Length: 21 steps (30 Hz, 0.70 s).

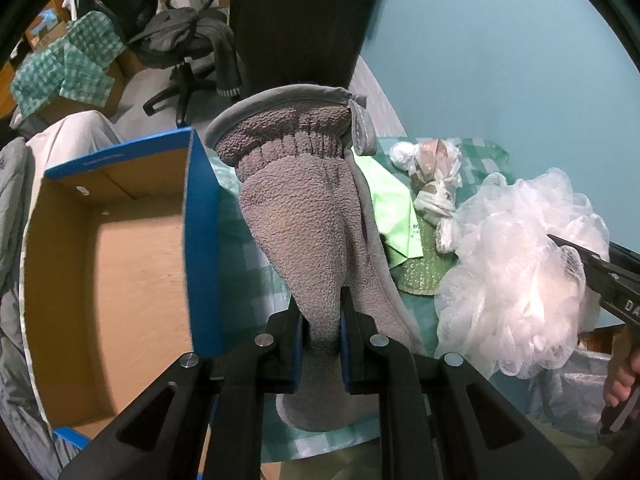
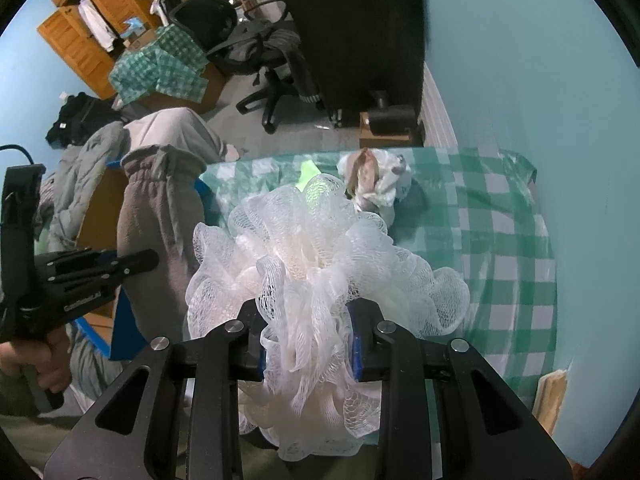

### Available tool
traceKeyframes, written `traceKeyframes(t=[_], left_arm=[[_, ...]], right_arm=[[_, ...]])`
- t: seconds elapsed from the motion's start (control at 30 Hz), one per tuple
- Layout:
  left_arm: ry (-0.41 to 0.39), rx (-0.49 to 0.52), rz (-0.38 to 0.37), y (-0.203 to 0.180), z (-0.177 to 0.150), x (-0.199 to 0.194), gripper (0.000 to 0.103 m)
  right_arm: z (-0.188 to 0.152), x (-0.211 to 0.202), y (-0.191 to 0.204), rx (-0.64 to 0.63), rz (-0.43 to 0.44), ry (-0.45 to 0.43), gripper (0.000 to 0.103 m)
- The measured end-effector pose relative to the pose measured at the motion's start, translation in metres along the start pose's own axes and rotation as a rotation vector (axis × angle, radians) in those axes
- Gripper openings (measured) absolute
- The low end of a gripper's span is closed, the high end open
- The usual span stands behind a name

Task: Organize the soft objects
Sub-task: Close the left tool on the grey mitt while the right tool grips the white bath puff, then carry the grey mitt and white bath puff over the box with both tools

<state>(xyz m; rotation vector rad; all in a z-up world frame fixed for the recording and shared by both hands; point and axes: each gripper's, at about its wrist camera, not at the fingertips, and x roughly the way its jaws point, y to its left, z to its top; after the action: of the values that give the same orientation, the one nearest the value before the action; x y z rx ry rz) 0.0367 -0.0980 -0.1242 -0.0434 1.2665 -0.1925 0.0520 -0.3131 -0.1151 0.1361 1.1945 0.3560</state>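
Left gripper (image 1: 323, 344) has its jaws pinching a grey fleece mitten (image 1: 304, 208), which hangs lifted off the table with its elastic cuff at the far end, just beside the open cardboard box (image 1: 200, 240). Box has blue outer walls and a brown inside; the part of its floor in view is bare, nothing seen in it, though the near corner is cut off by the gripper. Right gripper (image 2: 308, 354) jaws squeezed tight on a white mesh bath pouf (image 2: 320, 264), the netting bunched between the blue pads (image 2: 357, 354) and billowing out around them. Pouf is held up over the green checked cloth (image 2: 500, 232) covering the table, to the right of the mitten. On the cloth further back: a crumpled wad of white plastic bag (image 2: 376, 182) with something brown in it, and a light green sheet (image 1: 394, 208) lying flat with bubble wrap (image 1: 420, 276) next to it. None of those are in the box
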Motion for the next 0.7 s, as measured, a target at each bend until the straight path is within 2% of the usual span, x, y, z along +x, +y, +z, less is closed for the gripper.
traceKeyframes(t=[0.37, 0.7], left_arm=[[-0.054, -0.026, 0.023, 0.014, -0.003, -0.033, 0.014], [-0.091, -0.077, 0.047, 0.037, -0.007, -0.058, 0.014]], right_arm=[[0.017, -0.010, 0.017, -0.054, 0.019, -0.035, 0.026], [0.035, -0.017, 0.044, -0.112, 0.074, -0.066, 0.026]])
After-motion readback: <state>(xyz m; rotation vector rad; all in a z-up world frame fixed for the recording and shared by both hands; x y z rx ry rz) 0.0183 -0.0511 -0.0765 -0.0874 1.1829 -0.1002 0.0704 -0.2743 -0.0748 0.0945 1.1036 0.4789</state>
